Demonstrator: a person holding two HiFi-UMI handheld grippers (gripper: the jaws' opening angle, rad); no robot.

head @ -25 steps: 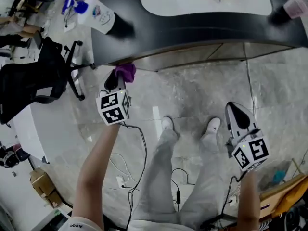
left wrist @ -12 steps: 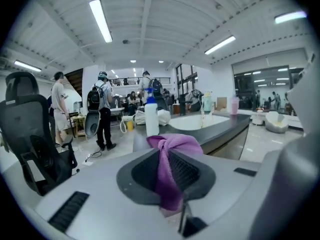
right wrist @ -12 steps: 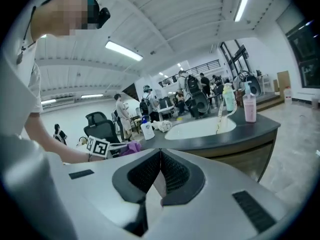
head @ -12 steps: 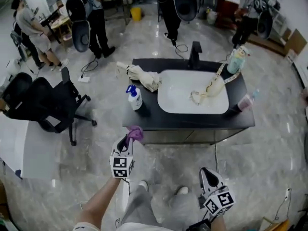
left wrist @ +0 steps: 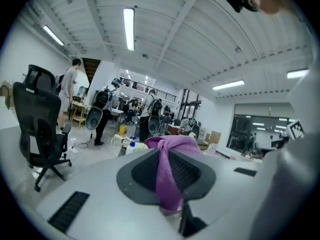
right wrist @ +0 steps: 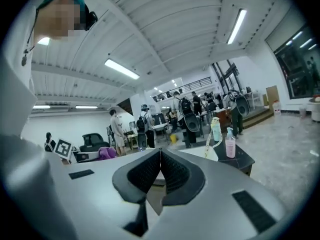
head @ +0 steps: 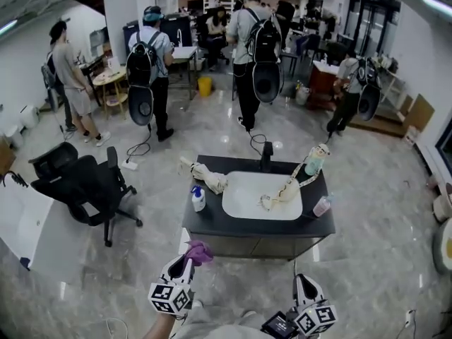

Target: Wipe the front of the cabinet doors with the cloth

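- The left gripper (left wrist: 167,160) has its jaws squeezed shut on the purple cloth (left wrist: 169,176). The cloth runs up between the pads and puffs out over the top.
- Only a thin strip of cloth is pinched. I think hard rubbing could tug it loose and drop it on the floor.
- The right gripper (right wrist: 160,166) has its jaws pressed together with nothing between them. In the head view it is held low on the right.
- The cabinet (head: 244,246) stands a little way in front of both grippers, with bare floor between. The cloth is not touching the doors, so no wiping has begun yet.
- The head camera looks out across the room, not down at the doors. If the person reaches without looking, the hard jaws could hit a door instead of the soft cloth and might scratch it.
- A spray bottle (head: 198,198) stands on top near the left edge, above where the cloth would go. A bump to the cabinet could tip it over.
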